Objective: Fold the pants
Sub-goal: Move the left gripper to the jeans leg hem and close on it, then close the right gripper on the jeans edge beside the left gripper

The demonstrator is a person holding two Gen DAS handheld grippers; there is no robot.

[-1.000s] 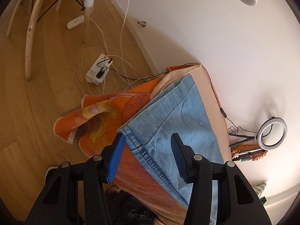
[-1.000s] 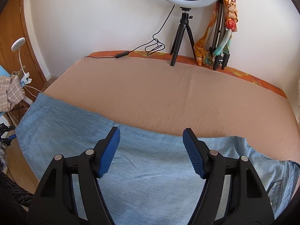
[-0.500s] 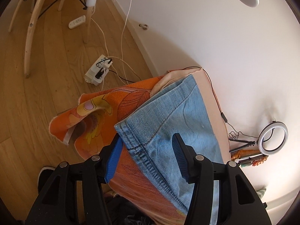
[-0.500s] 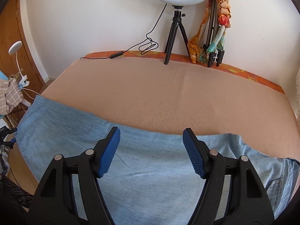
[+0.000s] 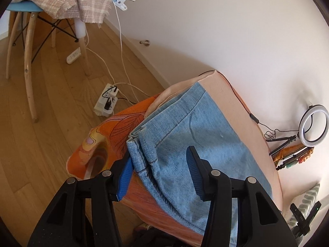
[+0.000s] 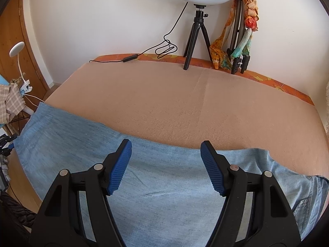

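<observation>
Light blue denim pants (image 6: 86, 154) lie stretched along the near side of a bed with a peach blanket (image 6: 185, 103). In the left wrist view the leg hems (image 5: 144, 144) hang bunched over the bed's end. My left gripper (image 5: 158, 164) is open, its jaws straddling the hem corner, the left pad touching the cloth. My right gripper (image 6: 165, 160) is open just above the middle of the pants (image 6: 164, 185). The waist end with a pocket (image 6: 308, 201) lies at the right.
A ring light on a tripod (image 6: 195, 30) and a folded stand with scarves (image 6: 240, 47) stand at the bed's far edge by the wall. An orange patterned sheet (image 5: 107, 140) hangs off the bed's end. A chair (image 5: 30, 41), a power strip (image 5: 107, 103) and cables lie on the wooden floor.
My left gripper has moved onto the leg hems, which are now bunched and folded between its jaws. My right gripper has stayed open above the pants, its view tilting slightly.
</observation>
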